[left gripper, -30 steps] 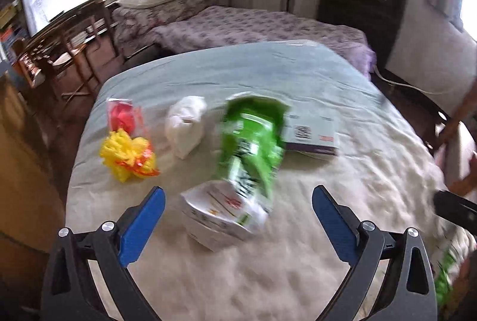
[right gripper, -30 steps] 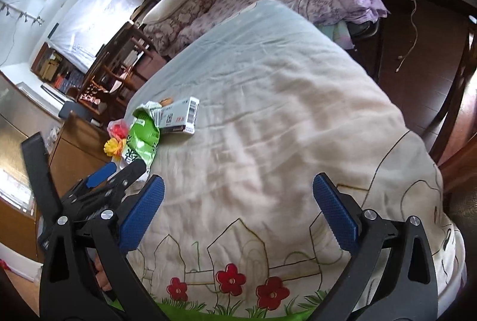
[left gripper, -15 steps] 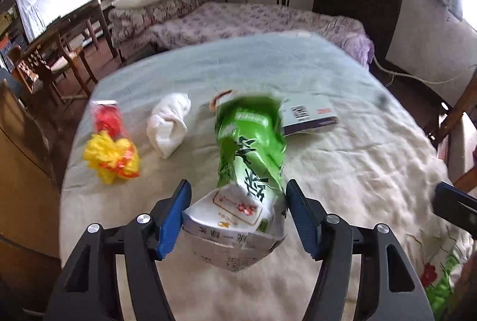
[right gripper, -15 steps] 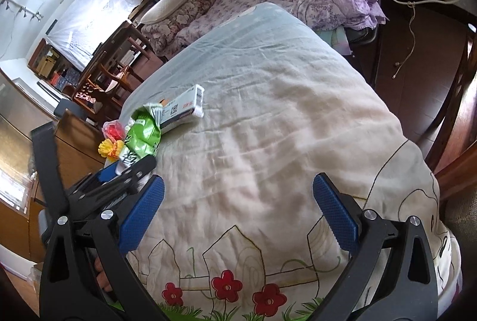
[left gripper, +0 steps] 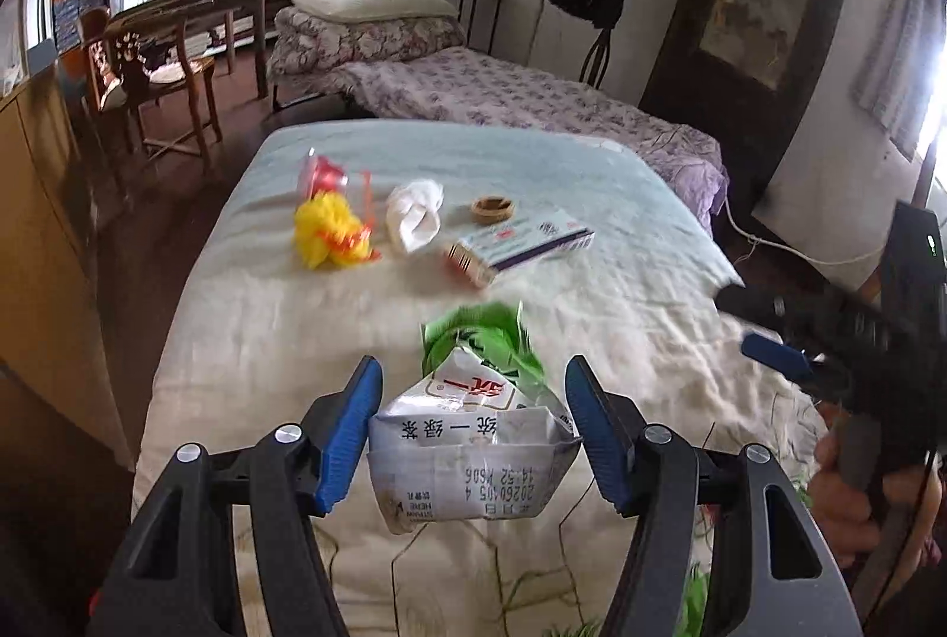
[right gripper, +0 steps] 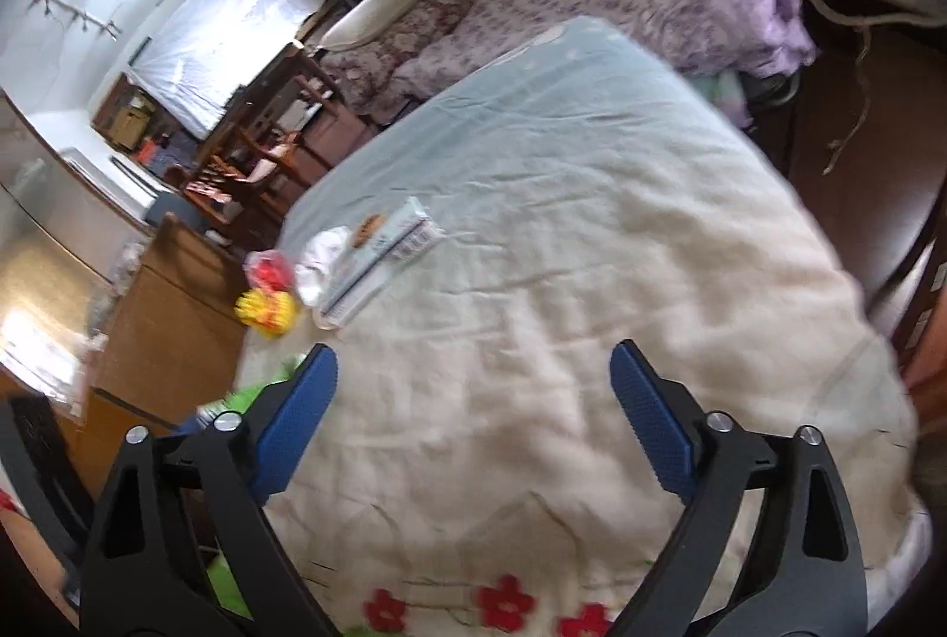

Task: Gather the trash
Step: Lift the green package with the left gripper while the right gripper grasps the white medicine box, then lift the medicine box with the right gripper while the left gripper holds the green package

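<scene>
My left gripper (left gripper: 473, 370) is shut on a green-and-white drink carton (left gripper: 473, 453), held above the cream quilt (left gripper: 266, 341) with its crushed green top pointing away. Farther back on the quilt lie a yellow-and-red wrapper (left gripper: 331, 231), a red packet (left gripper: 322, 172), a crumpled white tissue (left gripper: 414, 214), a brown tape ring (left gripper: 492, 208) and a flat white box (left gripper: 521, 246). My right gripper (right gripper: 473, 359) hovers over bare quilt; its jaws are closing with nothing between them. From there the box (right gripper: 385, 258) and wrapper (right gripper: 266, 311) lie up to the left.
A wooden cabinet (left gripper: 41, 222) stands along the left side of the quilt. Chairs (left gripper: 160, 74) and a second bed with a purple cover (left gripper: 503, 98) lie behind. A cable (right gripper: 858, 63) runs over the dark floor on the right. A hand (left gripper: 846, 489) holds the right gripper.
The left jaws closed on the carton and lifted it back toward the near edge, uncovering the tape ring. The right jaws have narrowed and that gripper shifted slightly.
</scene>
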